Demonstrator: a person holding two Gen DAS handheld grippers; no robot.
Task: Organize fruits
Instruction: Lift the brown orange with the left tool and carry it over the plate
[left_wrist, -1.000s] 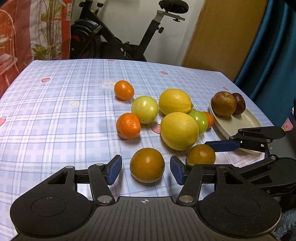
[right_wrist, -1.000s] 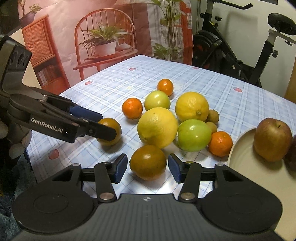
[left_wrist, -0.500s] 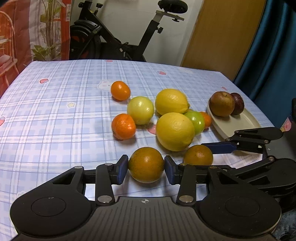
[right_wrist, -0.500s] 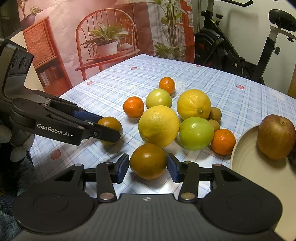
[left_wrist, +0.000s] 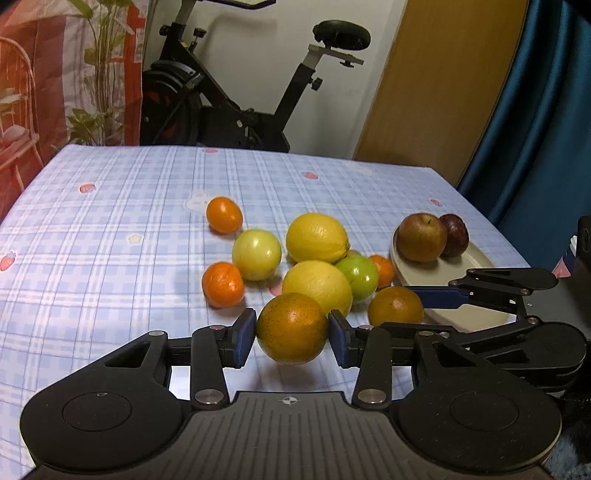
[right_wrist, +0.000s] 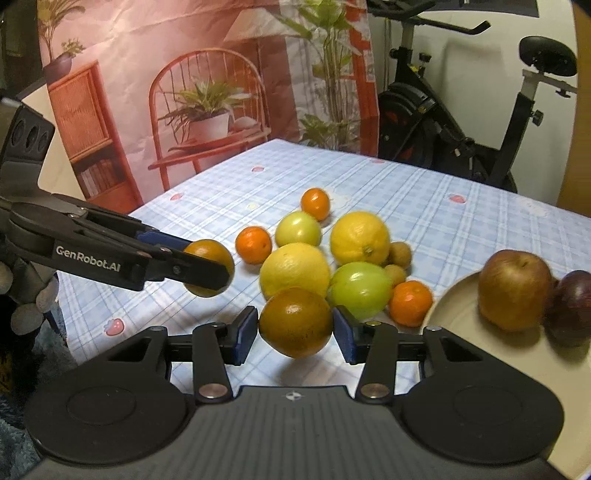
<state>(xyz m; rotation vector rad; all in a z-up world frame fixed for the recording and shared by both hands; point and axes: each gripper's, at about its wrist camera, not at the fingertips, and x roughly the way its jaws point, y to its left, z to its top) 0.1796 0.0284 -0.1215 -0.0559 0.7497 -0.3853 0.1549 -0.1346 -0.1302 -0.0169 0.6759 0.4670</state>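
Note:
My left gripper (left_wrist: 291, 334) is shut on a dark speckled orange (left_wrist: 291, 328), held just off the checked tablecloth (left_wrist: 110, 258). My right gripper (right_wrist: 295, 332) is shut on a second dark orange (right_wrist: 295, 323), also slightly off the cloth. Each wrist view shows the other gripper from the side with its orange: the right one's orange (left_wrist: 395, 306) and the left one's orange (right_wrist: 208, 267). Behind them lie two yellow lemons (left_wrist: 317, 238), green fruits (left_wrist: 256, 254) and small oranges (left_wrist: 222, 285). A cream plate (left_wrist: 443, 273) on the right holds a brown apple (left_wrist: 421, 238) and a dark plum (left_wrist: 454, 230).
Two small brown fruits (right_wrist: 399, 253) sit behind the green one in the right wrist view. An exercise bike (left_wrist: 229, 107) stands beyond the far table edge, a blue curtain (left_wrist: 535, 129) to the right, a printed backdrop (right_wrist: 184, 92) to the left. Bare cloth stretches left of the fruit.
The left jaws closed onto the dark orange. The right jaws tightened on theirs. Both grippers then rose a little, lifting their oranges off the cloth.

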